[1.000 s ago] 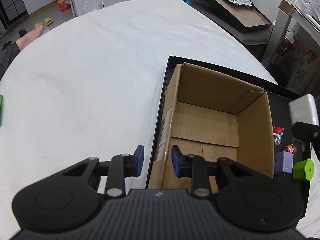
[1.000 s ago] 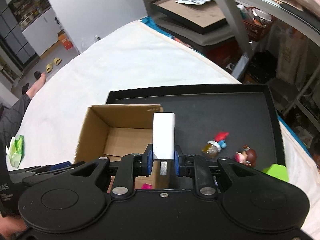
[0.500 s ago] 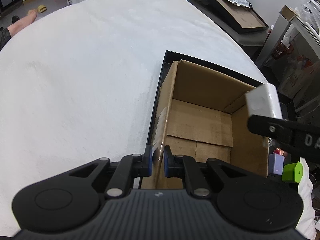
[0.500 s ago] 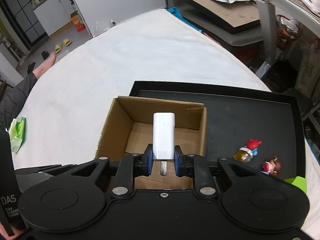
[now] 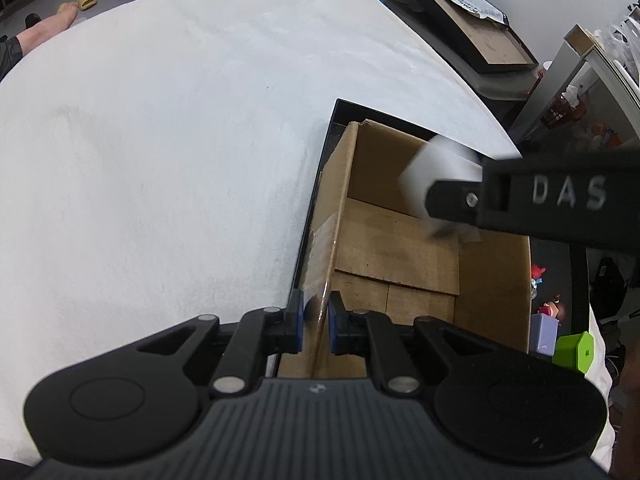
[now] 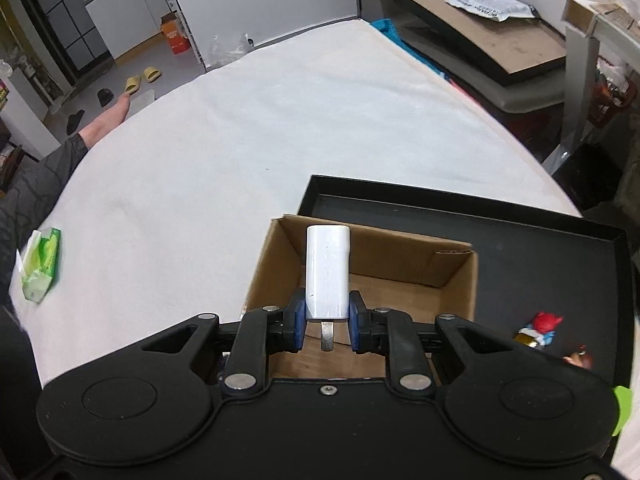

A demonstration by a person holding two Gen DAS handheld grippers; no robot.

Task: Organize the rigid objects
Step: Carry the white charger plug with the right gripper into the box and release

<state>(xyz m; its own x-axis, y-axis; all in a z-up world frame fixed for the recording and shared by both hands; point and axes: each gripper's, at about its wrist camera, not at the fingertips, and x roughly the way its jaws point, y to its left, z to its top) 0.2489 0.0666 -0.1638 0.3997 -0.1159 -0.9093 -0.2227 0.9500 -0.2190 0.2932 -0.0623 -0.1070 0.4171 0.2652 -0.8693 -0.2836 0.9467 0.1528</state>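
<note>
Right claw carried charger over box.

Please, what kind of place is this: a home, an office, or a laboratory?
Most likely a room in a home, used partly for storage. Yellow slippers lie on the floor, white cabinets stand behind, and the work surface is a wide white padded cover, possibly a bed.

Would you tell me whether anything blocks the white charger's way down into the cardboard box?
Nothing visible does. The white charger, held in the right tool, sits over the open cardboard box, whose floor looks bare. The left tool only clamps the box's side wall.
</note>
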